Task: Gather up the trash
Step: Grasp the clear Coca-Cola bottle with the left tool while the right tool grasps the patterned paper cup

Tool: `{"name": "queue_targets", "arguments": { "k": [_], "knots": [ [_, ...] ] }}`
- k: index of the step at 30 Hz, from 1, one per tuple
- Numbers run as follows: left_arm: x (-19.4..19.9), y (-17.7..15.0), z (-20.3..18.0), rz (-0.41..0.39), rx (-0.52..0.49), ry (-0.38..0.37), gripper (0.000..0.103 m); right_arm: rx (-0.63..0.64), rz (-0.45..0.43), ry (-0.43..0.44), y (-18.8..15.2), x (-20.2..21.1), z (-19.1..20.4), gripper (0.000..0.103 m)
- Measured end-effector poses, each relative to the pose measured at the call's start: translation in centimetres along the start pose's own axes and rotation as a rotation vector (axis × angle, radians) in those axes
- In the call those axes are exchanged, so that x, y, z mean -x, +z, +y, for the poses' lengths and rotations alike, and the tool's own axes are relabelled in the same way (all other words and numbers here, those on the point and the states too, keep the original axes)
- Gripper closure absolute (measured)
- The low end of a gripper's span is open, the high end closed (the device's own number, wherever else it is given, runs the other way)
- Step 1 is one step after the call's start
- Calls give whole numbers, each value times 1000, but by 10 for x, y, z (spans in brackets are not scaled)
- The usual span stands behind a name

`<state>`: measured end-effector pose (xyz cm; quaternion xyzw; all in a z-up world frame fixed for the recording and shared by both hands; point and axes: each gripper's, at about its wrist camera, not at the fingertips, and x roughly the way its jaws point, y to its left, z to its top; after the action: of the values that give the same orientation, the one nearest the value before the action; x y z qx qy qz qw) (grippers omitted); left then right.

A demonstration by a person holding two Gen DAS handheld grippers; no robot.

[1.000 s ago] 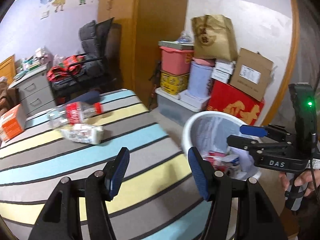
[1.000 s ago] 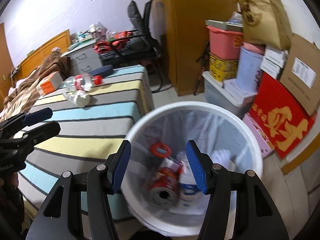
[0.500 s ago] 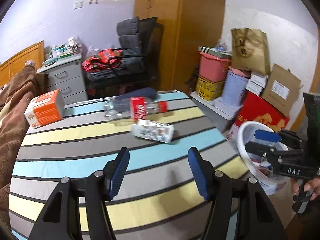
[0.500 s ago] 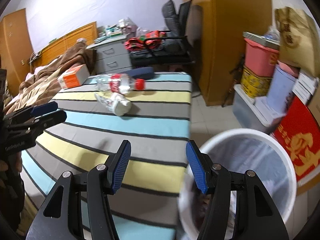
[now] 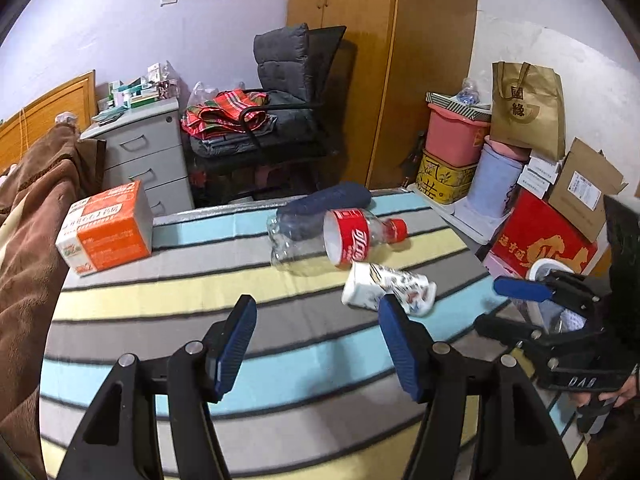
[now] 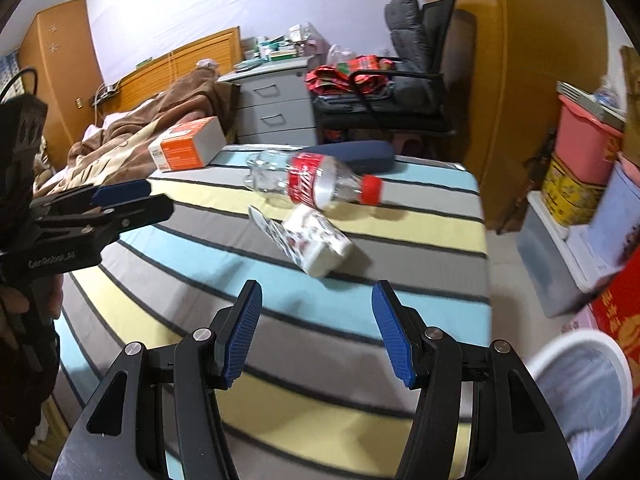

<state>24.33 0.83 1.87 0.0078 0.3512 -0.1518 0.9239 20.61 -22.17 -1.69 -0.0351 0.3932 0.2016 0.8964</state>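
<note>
So you've got both tongs empty and pointed at the striped counter [image 6: 400,308], with the crumpled paper cup [image 6: 316,246] as the landmark to work from. Your right tongs [image 6: 316,334] stand moderately wide with nothing between the pads. Your left tongs [image 5: 318,350] are about the same width, also bare, and their jaws have just been opening a bit.

The relation that matters: the cup lies ahead of both tongs, a little past the fingertips and not touching either. From the right wrist view it sits almost dead centre between the jaws. From the left wrist view it's off toward the right finger. So I'd say the right hand has the cleaner line. The cup's long axis runs slantwise across the stripes, so you'd likely want to pinch across its short width.

Just behind the cup is the empty clear bottle [image 6: 312,184] with the red label, lying on its side, cap pointing to the right in both views. Beyond the cup on the left sits the orange box [image 6: 188,148].

The white bin [image 6: 592,368] is off the counter's edge, down to the right of the cup. You can only see its rim and pale liner here, so I can't tell what's in it.
</note>
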Motion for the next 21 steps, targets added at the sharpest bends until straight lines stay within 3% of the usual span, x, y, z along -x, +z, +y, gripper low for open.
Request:
{"name": "queue_targets", "arguments": {
  "k": [9,12,21],
  "knots": [
    [-33,35,25,26,-27,-78,35,57,46,73,16,-32,12,44],
    [-48,42,27,48,-57,-83,34,95,33,55,18,-35,14,44],
    [-85,63,13,97,-177,-115,34,153,123,68,17,-53,14,70]
  ]
}}
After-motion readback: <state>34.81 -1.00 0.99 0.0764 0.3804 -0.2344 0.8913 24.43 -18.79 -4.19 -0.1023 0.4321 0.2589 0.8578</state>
